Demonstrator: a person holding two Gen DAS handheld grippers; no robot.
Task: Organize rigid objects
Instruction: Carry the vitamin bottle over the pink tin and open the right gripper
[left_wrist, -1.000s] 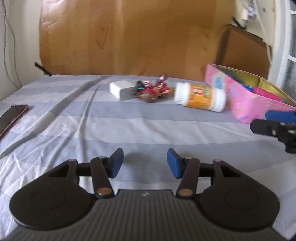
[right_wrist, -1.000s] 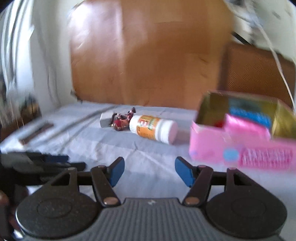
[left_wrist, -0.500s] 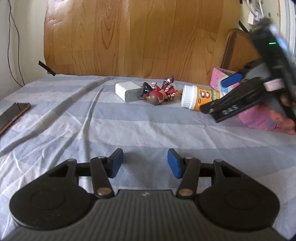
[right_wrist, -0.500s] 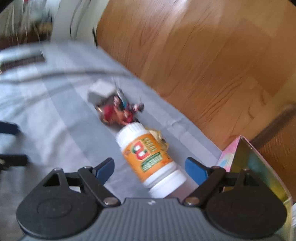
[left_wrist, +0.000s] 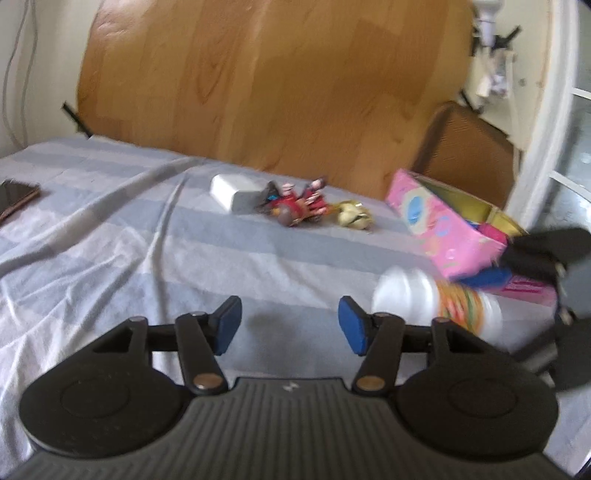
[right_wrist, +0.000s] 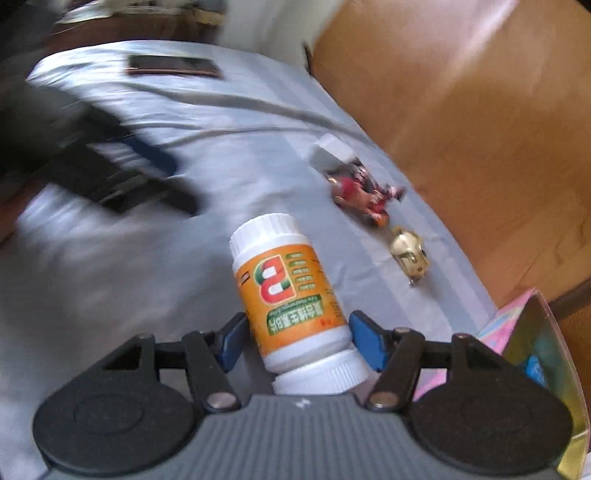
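The right gripper (right_wrist: 297, 341) has its jaws closed around the lower body of an orange-labelled pill bottle (right_wrist: 290, 291), held above the striped bed beside the pink box (left_wrist: 443, 225). The bottle looks light, rigid and smooth, best held mid-label. The left gripper (left_wrist: 290, 325) hovers with jaws wide open, empty

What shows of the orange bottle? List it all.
The bottle looks plastic: white body, orange label with a big "B" and green text, ribbed white cap toward the camera. It sits clamped between the blue pads of the right hand-held gripper, base pointing away, seemingly lifted off the striped sheet, near the pink box.
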